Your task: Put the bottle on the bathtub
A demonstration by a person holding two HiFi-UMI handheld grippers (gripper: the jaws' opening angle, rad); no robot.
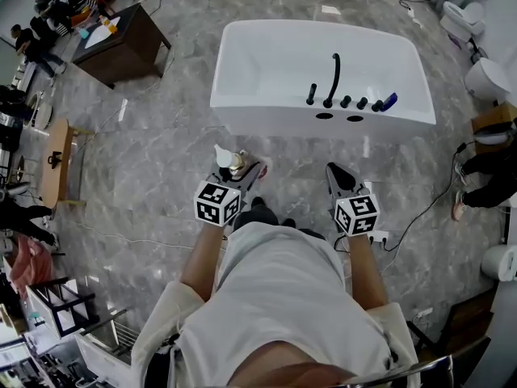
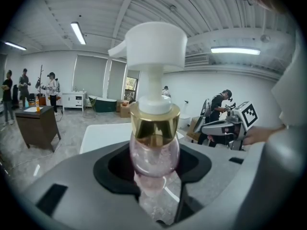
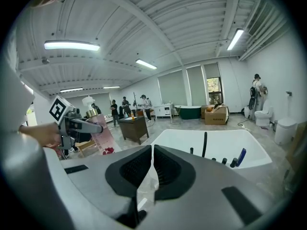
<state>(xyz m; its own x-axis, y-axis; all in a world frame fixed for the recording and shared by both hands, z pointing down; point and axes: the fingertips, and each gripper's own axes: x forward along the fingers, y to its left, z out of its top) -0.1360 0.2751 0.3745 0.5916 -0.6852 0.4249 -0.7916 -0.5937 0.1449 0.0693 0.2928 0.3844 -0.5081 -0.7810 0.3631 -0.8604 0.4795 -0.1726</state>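
Observation:
A clear pink pump bottle [image 2: 154,150] with a gold collar and a white pump head stands upright between the jaws of my left gripper [image 2: 154,186], which is shut on its body. In the head view the bottle [image 1: 229,161] and left gripper [image 1: 245,173] hover over the floor just short of the white bathtub [image 1: 266,51]. My right gripper [image 1: 340,176] is held beside it, shut and empty [image 3: 151,174]. The bathtub [image 3: 172,140] lies ahead, with a black faucet [image 1: 333,79] and knobs on its near rim.
A blue object [image 1: 389,101] lies on the tub rim at the right. A dark brown table [image 1: 121,43] stands at the far left with people behind it. Toilets [image 1: 487,78] line the right side. A cable and a power strip [image 1: 378,237] lie on the floor at the right.

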